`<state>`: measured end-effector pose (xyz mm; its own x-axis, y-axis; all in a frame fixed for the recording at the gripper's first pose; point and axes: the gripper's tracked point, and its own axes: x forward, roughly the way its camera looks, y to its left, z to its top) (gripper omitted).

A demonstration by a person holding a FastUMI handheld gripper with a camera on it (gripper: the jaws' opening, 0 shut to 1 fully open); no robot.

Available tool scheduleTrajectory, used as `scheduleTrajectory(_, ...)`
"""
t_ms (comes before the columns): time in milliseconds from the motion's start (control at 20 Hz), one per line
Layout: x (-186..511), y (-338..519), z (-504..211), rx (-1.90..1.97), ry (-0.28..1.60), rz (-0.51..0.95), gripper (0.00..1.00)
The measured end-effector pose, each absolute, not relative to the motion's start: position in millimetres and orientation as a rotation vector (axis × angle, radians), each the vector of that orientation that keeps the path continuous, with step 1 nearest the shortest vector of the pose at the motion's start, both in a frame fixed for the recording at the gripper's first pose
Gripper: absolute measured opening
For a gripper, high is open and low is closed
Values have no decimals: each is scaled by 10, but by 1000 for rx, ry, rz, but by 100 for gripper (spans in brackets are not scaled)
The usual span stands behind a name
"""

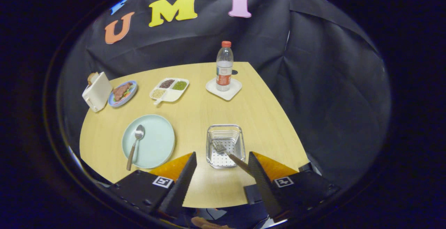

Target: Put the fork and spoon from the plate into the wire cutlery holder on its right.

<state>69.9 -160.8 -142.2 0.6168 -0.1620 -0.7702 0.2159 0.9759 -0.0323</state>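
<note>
My gripper (222,155) hangs above the table's near edge with its fingers spread wide, open and holding nothing. The wire cutlery holder (225,131) sits just ahead, between the fingers. Inside it lies the fork (227,153), tines down in the basket. Its wooden handle slants out over the near rim towards my right finger (259,176); I cannot tell if they touch. To the holder's left, the pale green plate (156,142) carries the spoon (135,145), with the bowl at the far side and the handle reaching past the near rim.
Beyond the holder a water bottle (224,67) stands on a white square coaster (237,89). A divided tray of beans (169,89), a blue plate of food (122,93) and a white toaster (96,91) line the far left. A hand shows below the fingers.
</note>
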Motion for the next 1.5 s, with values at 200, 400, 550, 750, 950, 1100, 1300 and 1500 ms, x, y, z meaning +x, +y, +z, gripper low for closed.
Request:
scheduleTrajectory(200, 762, -1349, -1442, 88, 883, -182, 97)
scheduleTrajectory(400, 827, -1061, -1541, 78, 916, -139, 97)
scheduleTrajectory(550, 895, -815, -1649, 75, 946, -100, 97)
scheduleTrajectory(750, 966, -430, -1796, 66, 988, -44, 96)
scheduleTrajectory(950, 1024, -33, -1992, 62, 1044, 10, 96)
scheduleTrajectory(1100, 1076, 225, -2134, 52, 1075, 41, 96)
scheduleTrajectory(1300, 1163, 490, -2307, 75, 1111, 52, 95)
scheduleTrajectory(1500, 1228, 723, -2493, 103, 1151, 53, 93)
